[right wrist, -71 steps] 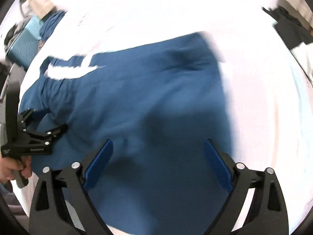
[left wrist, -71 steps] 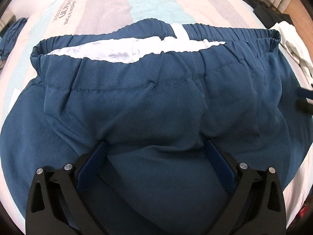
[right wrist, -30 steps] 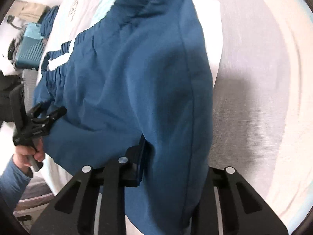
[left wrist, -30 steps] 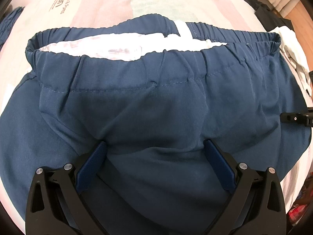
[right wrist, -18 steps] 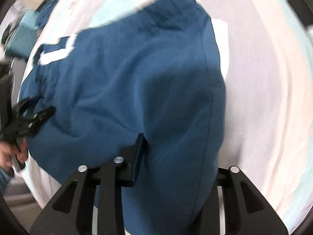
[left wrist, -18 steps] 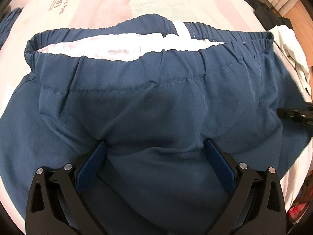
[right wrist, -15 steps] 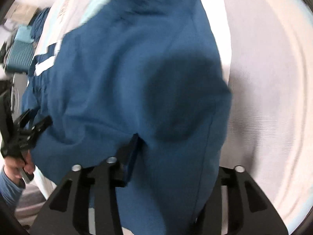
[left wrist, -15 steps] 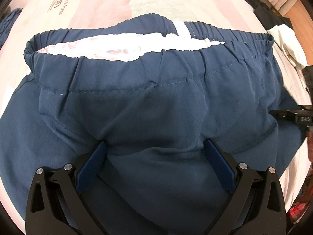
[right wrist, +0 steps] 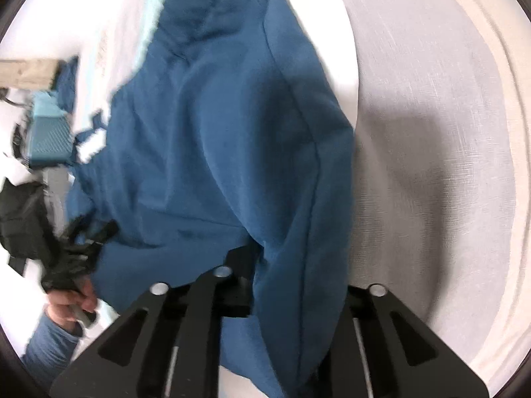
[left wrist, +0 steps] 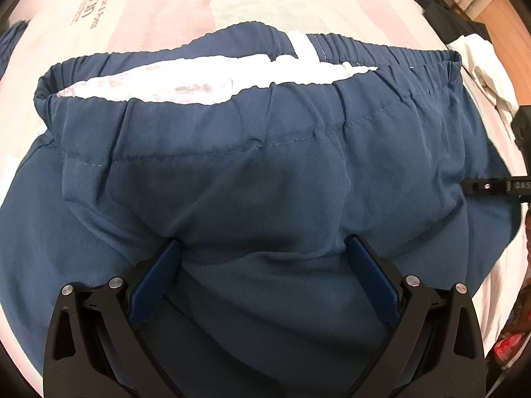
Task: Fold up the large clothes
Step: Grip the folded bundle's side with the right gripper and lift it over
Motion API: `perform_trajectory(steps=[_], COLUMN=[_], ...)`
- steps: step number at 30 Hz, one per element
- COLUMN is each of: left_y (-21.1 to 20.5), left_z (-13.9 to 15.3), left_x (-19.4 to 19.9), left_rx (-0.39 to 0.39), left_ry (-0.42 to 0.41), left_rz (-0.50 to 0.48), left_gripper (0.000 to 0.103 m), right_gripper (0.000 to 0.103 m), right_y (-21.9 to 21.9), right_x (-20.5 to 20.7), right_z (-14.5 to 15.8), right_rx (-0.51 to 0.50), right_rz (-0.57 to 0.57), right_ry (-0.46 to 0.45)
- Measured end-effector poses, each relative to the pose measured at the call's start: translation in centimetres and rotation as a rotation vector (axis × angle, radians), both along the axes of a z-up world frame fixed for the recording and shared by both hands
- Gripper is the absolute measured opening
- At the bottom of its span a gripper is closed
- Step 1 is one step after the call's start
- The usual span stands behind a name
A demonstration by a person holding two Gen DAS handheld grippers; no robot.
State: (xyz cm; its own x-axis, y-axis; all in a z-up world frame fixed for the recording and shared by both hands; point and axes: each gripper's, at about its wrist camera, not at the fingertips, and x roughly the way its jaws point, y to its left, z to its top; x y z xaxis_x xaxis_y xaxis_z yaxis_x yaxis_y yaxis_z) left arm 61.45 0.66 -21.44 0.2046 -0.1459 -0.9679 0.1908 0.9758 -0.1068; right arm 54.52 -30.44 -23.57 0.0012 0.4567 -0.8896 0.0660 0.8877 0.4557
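In the left wrist view, navy blue trousers (left wrist: 265,172) fill most of the frame, spread on a bed (left wrist: 159,16) with a pink, pale green and white striped cover. Their elastic waistband (left wrist: 212,112) runs across the upper half, showing white lining. At the bottom, the left gripper (left wrist: 264,258) stands wide, its 2 blue pads pressed down on the cloth without pinching it. At the right edge sits a heap of white clothes (left wrist: 488,76).

In the right wrist view, a hand (right wrist: 68,298) in a blue sleeve shows at lower left, holding the other gripper. The trousers drape from upper centre down to the bottom, where the right gripper (right wrist: 282,295), its jaws having just narrowed, clamps a fold of them. Grey bedcover (right wrist: 431,132) fills the right
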Motion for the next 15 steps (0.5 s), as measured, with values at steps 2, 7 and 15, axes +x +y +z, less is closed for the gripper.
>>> perform_trajectory(steps=[2, 7, 15], left_y=[-0.1, -0.2, -0.2], left_z=[0.0, -0.2, -0.2], left_x=[0.3, 0.6, 0.4], left_rx=[-0.002, -0.008, -0.019], left_ry=[0.003, -0.006, -0.016], left_rz=[-0.002, -0.009, 0.0], left_gripper=[0.097, 0.097, 0.098], right_gripper=[0.028, 0.033, 0.007], right_y=[0.8, -0.1, 0.0], right_x=[0.2, 0.3, -0.6], right_z=[-1.0, -1.5, 2.2], right_rx=[0.004, -0.001, 0.007], right_rz=[-0.006, 0.025, 0.006], right_ry=[0.021, 0.022, -0.033])
